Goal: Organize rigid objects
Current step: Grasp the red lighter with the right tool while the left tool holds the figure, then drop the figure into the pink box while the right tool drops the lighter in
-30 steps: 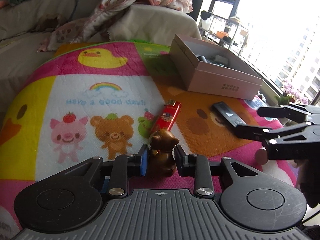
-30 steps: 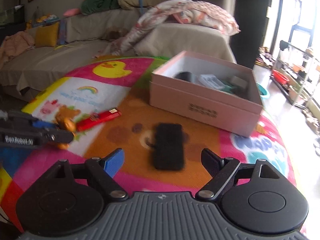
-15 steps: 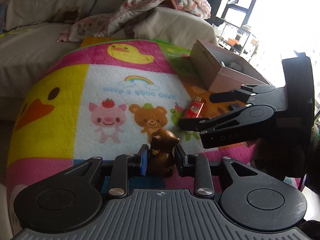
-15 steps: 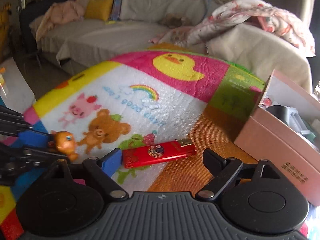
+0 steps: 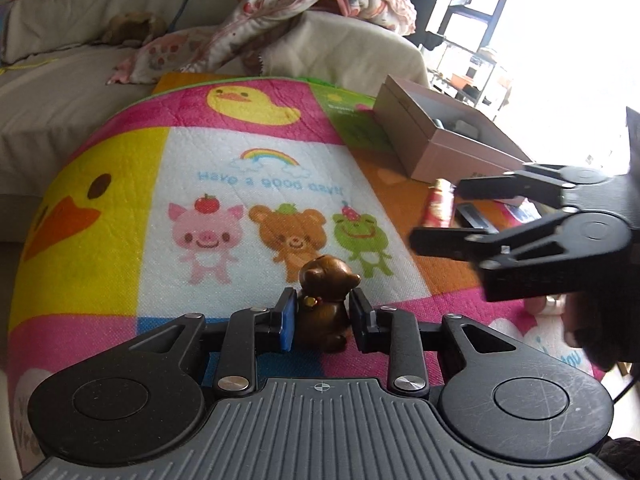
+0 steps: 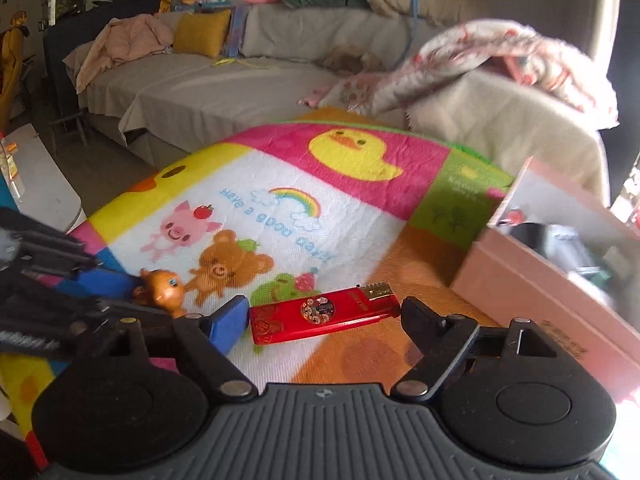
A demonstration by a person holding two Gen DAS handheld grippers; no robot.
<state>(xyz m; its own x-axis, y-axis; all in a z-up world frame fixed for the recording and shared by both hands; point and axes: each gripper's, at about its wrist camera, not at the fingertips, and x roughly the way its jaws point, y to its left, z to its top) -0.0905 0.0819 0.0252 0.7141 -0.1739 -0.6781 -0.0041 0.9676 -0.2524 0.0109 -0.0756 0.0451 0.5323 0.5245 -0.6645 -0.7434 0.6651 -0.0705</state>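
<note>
My left gripper is shut on a small brown bear figurine, held upright just above the cartoon play mat. From the right wrist view the bear shows at the left, pinched in the left gripper. A red lighter lies flat on the mat between the fingers of my right gripper. Its jaws are closing, and both pads stand clear of the lighter's ends. In the left wrist view the right gripper hangs over the lighter.
An open pink box with several items inside stands on the mat's far right. A black remote lies on the mat near it. A covered sofa with blankets and cushions runs behind the mat.
The right gripper has swung left from the black remote to straddle the red lighter, opening wider and then narrowing. The left gripper keeps its hold on the bear and has drifted slightly.
</note>
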